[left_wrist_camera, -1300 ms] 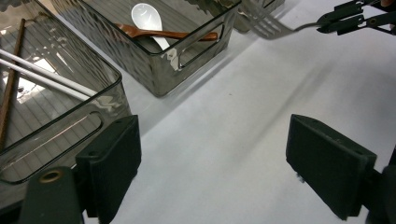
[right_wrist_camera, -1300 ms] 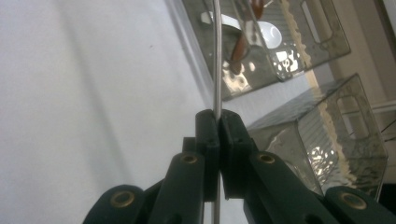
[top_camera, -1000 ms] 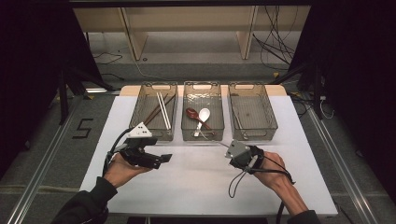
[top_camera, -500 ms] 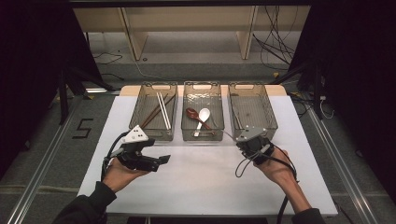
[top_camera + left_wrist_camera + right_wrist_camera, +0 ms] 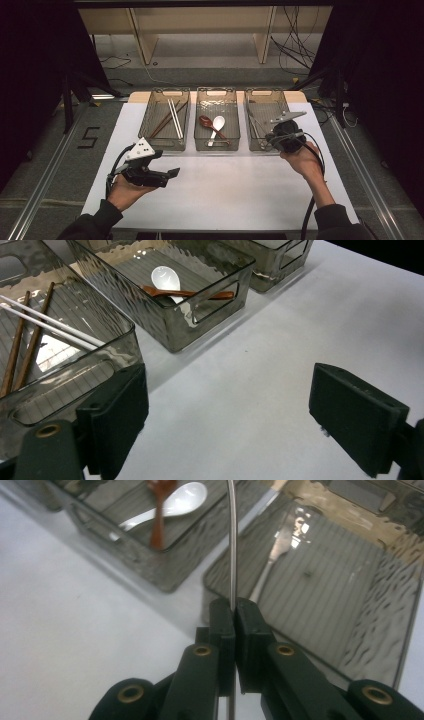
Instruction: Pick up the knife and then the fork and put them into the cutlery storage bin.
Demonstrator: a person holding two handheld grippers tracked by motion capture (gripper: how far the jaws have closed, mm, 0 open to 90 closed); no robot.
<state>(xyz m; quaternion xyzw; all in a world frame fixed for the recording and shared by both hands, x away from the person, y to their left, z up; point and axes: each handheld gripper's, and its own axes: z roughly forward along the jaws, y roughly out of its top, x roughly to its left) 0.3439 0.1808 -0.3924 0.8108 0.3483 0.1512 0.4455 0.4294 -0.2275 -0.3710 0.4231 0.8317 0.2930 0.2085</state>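
Right gripper view: the right gripper point(image 5: 233, 611) has its jaws clamped on a thin silver metal utensil handle point(image 5: 230, 540), held over the near rim of the smoky transparent plastic right-hand bin point(image 5: 400, 645) (a metal fork point(image 5: 278, 550) lies inside). The left gripper point(image 5: 227, 415) hovers over the white table point(image 5: 280, 325), jaws wide, nothing between them.

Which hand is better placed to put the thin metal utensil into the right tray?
Right. The right tongs are shut on the metal utensil over the right tray. The left tongs are open and empty, near the chopstick tray.
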